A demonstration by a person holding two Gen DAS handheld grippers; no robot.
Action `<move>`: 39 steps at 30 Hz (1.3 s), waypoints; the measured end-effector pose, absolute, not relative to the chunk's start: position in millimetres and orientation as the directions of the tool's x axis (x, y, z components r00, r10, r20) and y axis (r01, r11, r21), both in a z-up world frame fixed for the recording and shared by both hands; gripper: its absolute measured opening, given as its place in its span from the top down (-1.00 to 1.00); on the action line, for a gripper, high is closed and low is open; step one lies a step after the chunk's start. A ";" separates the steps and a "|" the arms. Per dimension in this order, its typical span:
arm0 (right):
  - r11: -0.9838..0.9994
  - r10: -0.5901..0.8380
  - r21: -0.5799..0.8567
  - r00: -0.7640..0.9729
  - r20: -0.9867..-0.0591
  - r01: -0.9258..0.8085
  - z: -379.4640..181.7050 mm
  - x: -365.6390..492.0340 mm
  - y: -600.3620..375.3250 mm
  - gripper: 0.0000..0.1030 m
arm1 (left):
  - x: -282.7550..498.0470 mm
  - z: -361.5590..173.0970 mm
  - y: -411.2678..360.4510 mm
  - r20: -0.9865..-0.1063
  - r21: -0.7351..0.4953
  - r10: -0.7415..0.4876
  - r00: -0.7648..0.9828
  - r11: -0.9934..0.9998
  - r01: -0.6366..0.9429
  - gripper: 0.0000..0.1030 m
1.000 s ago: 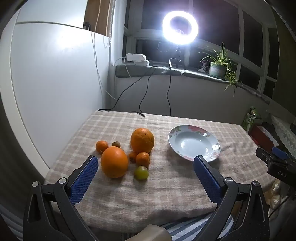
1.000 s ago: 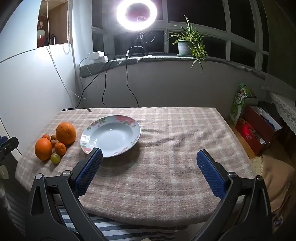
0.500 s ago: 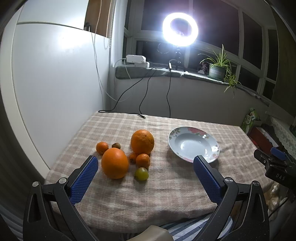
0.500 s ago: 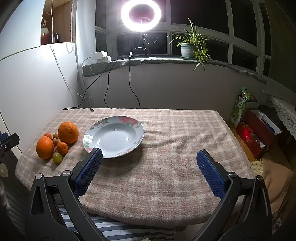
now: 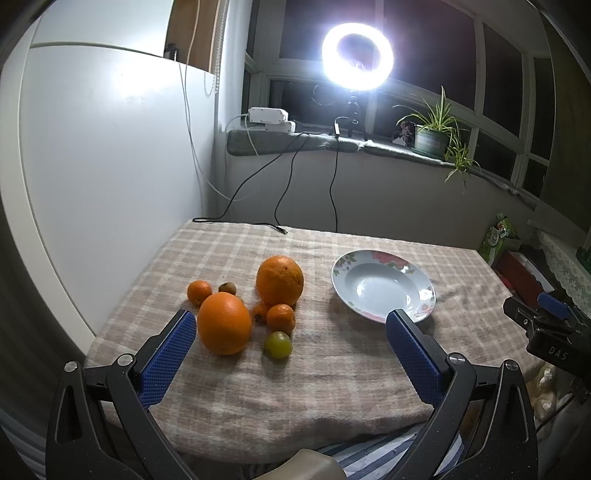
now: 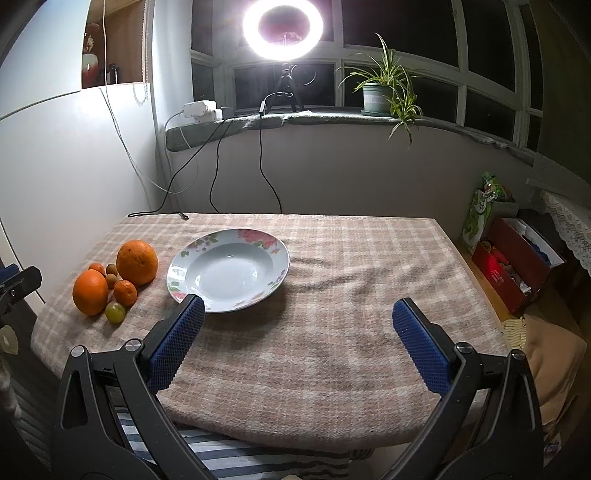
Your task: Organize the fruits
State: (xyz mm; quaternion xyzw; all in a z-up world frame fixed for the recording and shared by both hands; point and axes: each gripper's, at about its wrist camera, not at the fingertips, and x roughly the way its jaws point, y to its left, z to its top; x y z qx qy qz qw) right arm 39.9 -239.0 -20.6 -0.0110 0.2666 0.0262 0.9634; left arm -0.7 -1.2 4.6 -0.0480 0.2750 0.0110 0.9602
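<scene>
While both grippers hang with jaws spread and empty, the left gripper should straddle the near orange squarely, then carry it to the plate.

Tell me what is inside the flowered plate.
Nothing: the plate shows a bare pale-blue bowl, no fruit. The right gripper's left fingertip covers a bit of its near rim; whatever is under the plate is hidden.

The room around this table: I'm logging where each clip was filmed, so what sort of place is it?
Probably a home, an enclosed balcony or sunroom. A potted plant stands on the windowsill, a ring light stands there too, and a checked cloth covers the table.
</scene>
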 end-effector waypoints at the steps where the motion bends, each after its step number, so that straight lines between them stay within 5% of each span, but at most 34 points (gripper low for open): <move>1: 0.998 0.044 -0.007 0.857 -0.514 -0.055 -20.6 40.7 -239.4 -1.00 | -0.6 4.6 -1.4 -0.529 -0.086 -0.005 0.848 0.995 -0.048 -0.98; 39: 0.998 0.045 -0.006 0.853 -0.519 -0.057 -23.4 39.9 -234.9 -1.00 | -0.4 3.7 -3.4 -0.531 -0.092 -0.018 0.847 0.995 -0.037 -0.98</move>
